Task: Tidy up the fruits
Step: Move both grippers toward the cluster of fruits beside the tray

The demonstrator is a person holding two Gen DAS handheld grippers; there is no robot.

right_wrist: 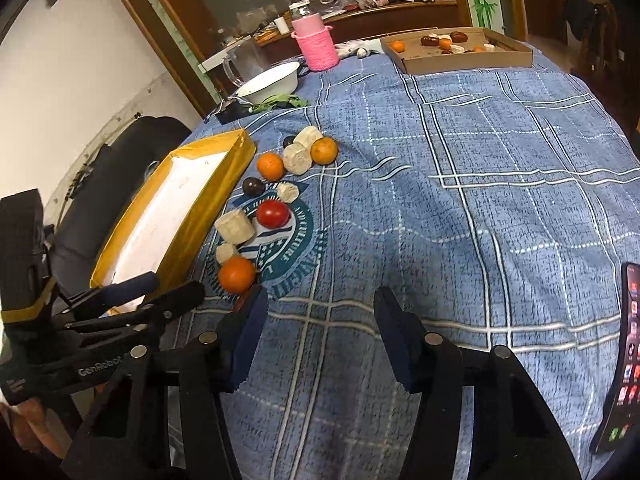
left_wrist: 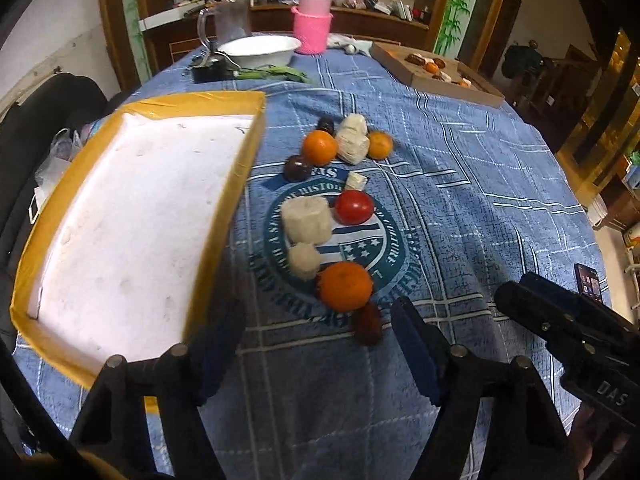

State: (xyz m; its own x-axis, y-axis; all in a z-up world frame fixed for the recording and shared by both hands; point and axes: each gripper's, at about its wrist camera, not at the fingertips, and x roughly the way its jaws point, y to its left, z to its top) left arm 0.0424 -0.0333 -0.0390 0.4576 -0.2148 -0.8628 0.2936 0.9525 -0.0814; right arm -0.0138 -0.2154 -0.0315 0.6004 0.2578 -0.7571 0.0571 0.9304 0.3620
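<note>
Hovering low at the bottom of both views, the left tongs [left_wrist: 316, 344] and right tongs [right_wrist: 320, 332] both stand apart and hold nothing, so I judge the sorting has not yet begun: the yellow-rimmed white foam tray [left_wrist: 192, 100] at the left of the frame lies bare inside. The fruits sit loose at mid-frame beside it: the nearest round orange [left_wrist: 345, 287], a dark red date [left_wrist: 367, 323] just below it, a glossy red tomato [left_wrist: 353, 207], two more oranges and some dark plums among pale cut chunks [left_wrist: 306, 218]. The next move likely calls for the left tongs to go forward and straddle the nearest orange, closing gently since it may roll. The blue plaid cloth [right_wrist: 460, 208] with a round teal crest covers the table; toward the upper frame stand a white bowl [left_wrist: 260, 50], a pink knitted basket [left_wrist: 312, 32] and a brown cardboard tray [right_wrist: 460, 58] with more fruit. A lit phone [right_wrist: 624, 356] lies at the right edge.
</note>
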